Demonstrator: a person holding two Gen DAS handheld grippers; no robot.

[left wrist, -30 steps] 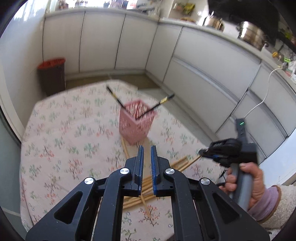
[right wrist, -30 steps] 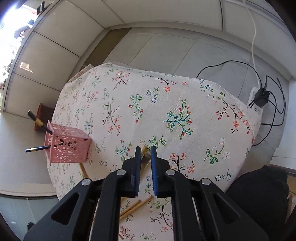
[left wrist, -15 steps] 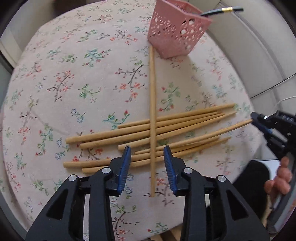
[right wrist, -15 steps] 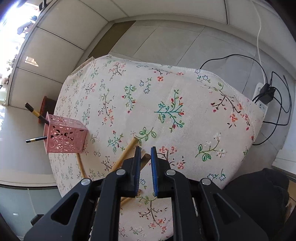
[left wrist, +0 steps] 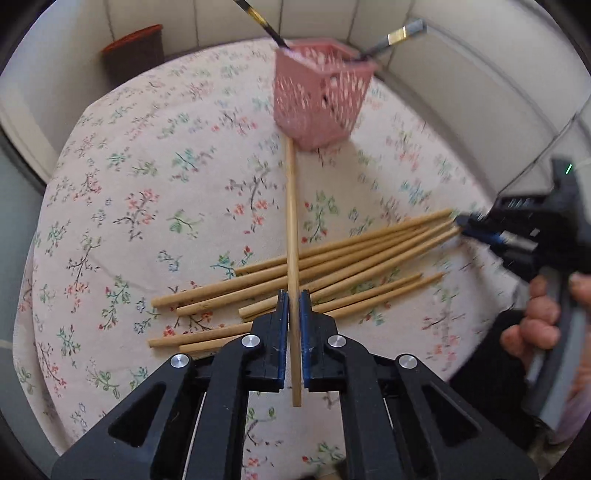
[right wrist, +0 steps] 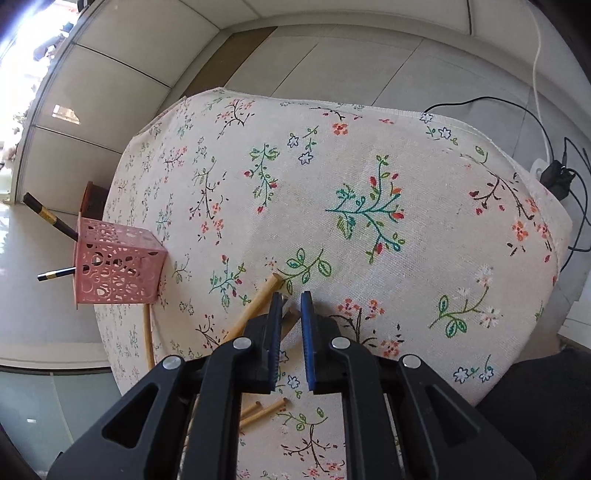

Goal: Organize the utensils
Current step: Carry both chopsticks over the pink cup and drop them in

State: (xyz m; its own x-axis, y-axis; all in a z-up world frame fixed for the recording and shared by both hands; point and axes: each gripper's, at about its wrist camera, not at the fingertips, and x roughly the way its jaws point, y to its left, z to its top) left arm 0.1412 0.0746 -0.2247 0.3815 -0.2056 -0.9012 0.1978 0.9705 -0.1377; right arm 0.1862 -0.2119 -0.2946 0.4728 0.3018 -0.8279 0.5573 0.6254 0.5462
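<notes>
The left hand-held gripper (left wrist: 291, 310) was pinched shut on one chopstick (left wrist: 291, 221), which ran straight ahead from between its fingers to the foot of the pink basket (left wrist: 319, 94). That stick lay across a loose pile (left wrist: 332, 273) of other wooden chopsticks on the floral bench (left wrist: 147, 177). Two dark chopsticks (left wrist: 399, 35) leaned out of the basket.

The right hand-held gripper (right wrist: 290, 328) hung just over the pile's far ends, its jaws a narrow gap apart with nothing clearly between them. Only the left view showed the whole pile and a hand (left wrist: 539, 314) on the right gripper's handle. Only the right view showed cables (right wrist: 569, 177) on the floor.
</notes>
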